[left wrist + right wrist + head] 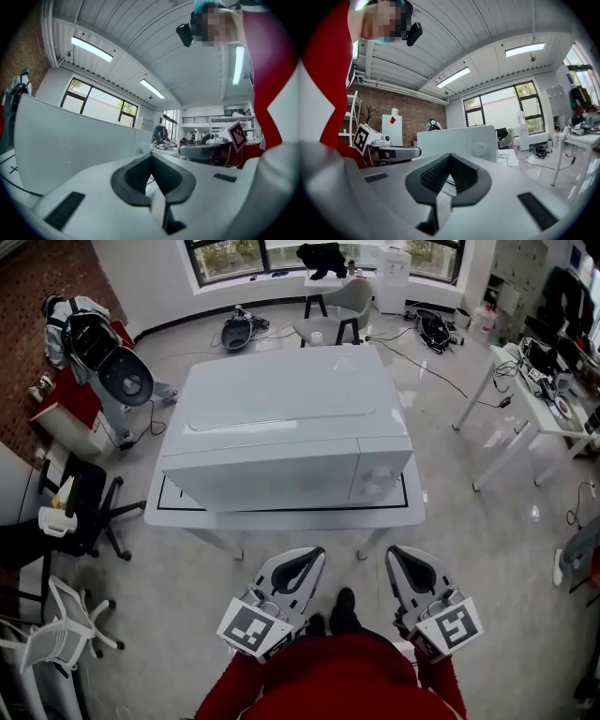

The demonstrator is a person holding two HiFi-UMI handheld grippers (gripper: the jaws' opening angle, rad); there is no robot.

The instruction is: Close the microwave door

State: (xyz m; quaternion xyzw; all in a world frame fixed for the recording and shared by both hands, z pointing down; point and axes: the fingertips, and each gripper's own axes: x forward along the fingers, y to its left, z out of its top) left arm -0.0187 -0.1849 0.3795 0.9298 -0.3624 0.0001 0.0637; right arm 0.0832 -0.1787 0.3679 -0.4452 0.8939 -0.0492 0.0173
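A white microwave (291,423) stands on a white table (281,515), its door (262,482) flush with the front face. Beside the door is a control panel with a round dial (378,486). Both grippers hover in front of the table, apart from the microwave and close to the person's red sleeves. My left gripper (314,553) is shut with nothing in it, and my right gripper (394,552) is shut and empty too. The left gripper view has the microwave (70,145) at its left, past the closed left gripper (151,157). Beyond the closed right gripper (450,155), the right gripper view shows the microwave (459,140) ahead.
Office chairs (75,512) and a white rack (52,634) crowd the left side. A white desk (525,399) stands at the right. Behind the table are a chair (333,320), bags and cables on the glossy floor.
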